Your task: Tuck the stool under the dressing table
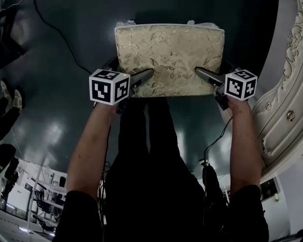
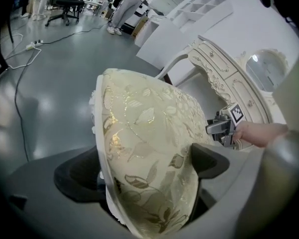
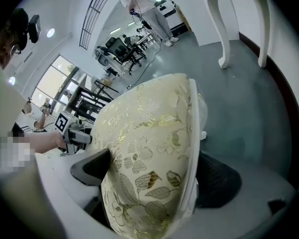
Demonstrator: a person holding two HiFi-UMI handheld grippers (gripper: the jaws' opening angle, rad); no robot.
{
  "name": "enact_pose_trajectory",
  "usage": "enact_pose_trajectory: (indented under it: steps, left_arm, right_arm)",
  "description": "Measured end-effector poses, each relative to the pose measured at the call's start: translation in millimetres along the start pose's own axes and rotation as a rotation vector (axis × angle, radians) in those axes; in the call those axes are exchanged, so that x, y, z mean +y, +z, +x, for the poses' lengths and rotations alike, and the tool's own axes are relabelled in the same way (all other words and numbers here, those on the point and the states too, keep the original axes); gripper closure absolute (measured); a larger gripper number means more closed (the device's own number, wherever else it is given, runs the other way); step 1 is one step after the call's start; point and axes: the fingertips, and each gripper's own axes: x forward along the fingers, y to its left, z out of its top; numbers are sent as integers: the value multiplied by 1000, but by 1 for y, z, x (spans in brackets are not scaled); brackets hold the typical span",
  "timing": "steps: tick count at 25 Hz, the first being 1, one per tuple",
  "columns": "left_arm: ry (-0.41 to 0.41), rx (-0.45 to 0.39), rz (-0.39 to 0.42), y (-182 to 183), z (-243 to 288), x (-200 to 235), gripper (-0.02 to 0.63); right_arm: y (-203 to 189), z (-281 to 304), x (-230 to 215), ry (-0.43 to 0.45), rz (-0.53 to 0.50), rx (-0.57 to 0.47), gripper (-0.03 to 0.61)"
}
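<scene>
The stool [image 1: 170, 58] has a cream cushion with a gold floral pattern and stands on the dark floor in front of me. My left gripper [image 1: 141, 78] is shut on the cushion's near left edge [image 2: 149, 183], one jaw on top and one beneath. My right gripper [image 1: 206, 77] is shut on the near right edge [image 3: 149, 183] the same way. The white carved dressing table [image 1: 287, 84] stands at the right; its drawers and oval mirror [image 2: 266, 68] show in the left gripper view. Two of its legs [image 3: 221, 29] show in the right gripper view.
A black cable [image 1: 55, 26] runs across the floor at upper left. Office chairs [image 3: 122, 51] and a standing person [image 3: 151, 11] are far off. White shelving [image 2: 199, 9] stands behind the dressing table. My legs [image 1: 146, 150] are right behind the stool.
</scene>
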Motion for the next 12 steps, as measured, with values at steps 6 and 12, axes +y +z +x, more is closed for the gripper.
enact_pose_trajectory:
  steps: [6,12]
  left_arm:
    - [7,44,9,0,2,-1,51]
    - [30,88,17,4,4,3,48]
  right_arm:
    - [-2,0,1,-25,18,8,67]
    - [-1,3,1,-31,32,18,67]
